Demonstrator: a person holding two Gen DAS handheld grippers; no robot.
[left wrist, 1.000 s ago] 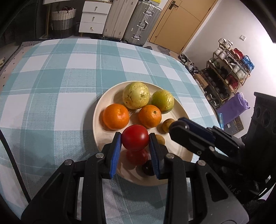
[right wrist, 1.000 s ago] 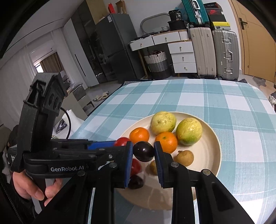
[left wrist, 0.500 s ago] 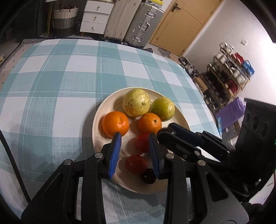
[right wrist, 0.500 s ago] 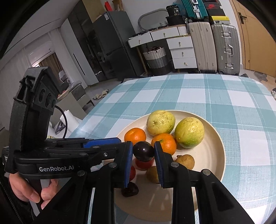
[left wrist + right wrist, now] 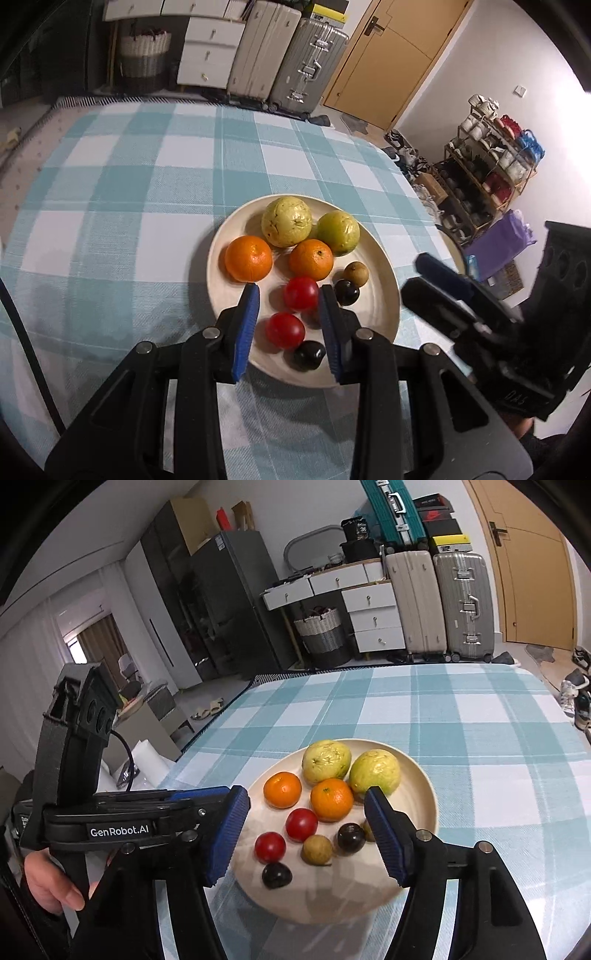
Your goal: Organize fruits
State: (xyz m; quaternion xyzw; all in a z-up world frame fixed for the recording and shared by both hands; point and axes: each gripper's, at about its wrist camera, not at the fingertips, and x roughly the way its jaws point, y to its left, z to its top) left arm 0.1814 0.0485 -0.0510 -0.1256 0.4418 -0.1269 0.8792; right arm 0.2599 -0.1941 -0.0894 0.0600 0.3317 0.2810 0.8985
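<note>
A cream plate (image 5: 380, 273) (image 5: 424, 786) on the checked tablecloth holds two yellow-green guavas (image 5: 286, 221), two oranges (image 5: 248, 257), two red tomatoes (image 5: 301, 293) (image 5: 301, 824), two dark plums (image 5: 346, 291) (image 5: 351, 837) and small brown fruits (image 5: 316, 849). My left gripper (image 5: 288, 295) is open and empty above the plate's near side, its fingers either side of the tomatoes. My right gripper (image 5: 306, 819) is open wide and empty above the plate. Each gripper shows in the other's view.
The table (image 5: 147, 192) carries only the plate. Suitcases (image 5: 461, 605), drawers (image 5: 373, 616) and a wicker basket (image 5: 321, 627) stand beyond its far edge. A shoe rack (image 5: 491, 166) is off to the right. A hand (image 5: 48, 882) holds the left gripper.
My left gripper let go of the tomato, which now lies on the plate. My right gripper opened and released the dark plum onto the plate. Both grippers drew back.
</note>
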